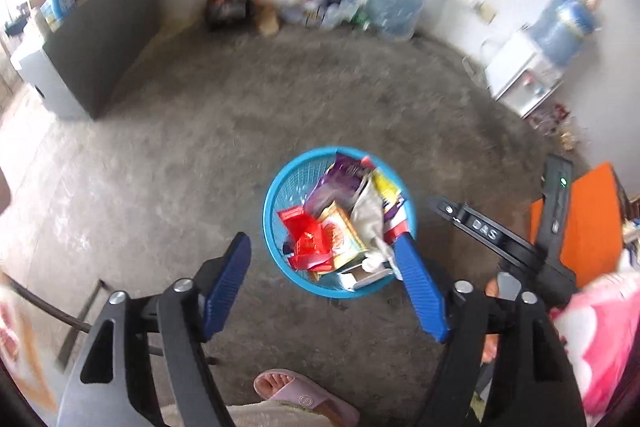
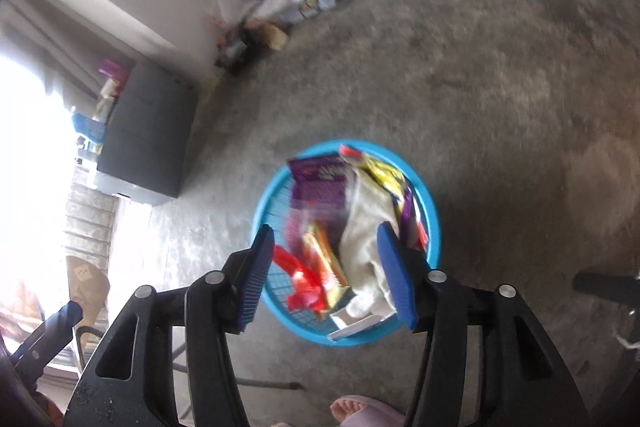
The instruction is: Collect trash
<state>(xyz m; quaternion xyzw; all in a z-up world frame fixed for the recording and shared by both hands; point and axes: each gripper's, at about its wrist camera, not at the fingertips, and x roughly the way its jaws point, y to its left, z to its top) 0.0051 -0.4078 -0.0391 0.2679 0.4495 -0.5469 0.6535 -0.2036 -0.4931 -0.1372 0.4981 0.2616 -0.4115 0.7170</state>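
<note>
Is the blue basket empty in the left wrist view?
No, the blue basket holds a pile of wrappers and crumpled paper.

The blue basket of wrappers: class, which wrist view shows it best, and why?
The left wrist view. There the blue basket sits sharper, its whole rim visible between the open left gripper. In the right wrist view the basket is blurred, and the right gripper covers part of the rim.

Left gripper (image 1: 324, 259) tilted steeply downward, blue fingers (image 1: 420, 291) spread wide, nothing between the pads. Right gripper (image 2: 326, 267) likewise angled down, blue fingers (image 2: 396, 275) parted, gripping nothing. Right gripper's black body visible at the right of the left wrist view. Slippered foot (image 1: 296, 391) at the near edge.
</note>
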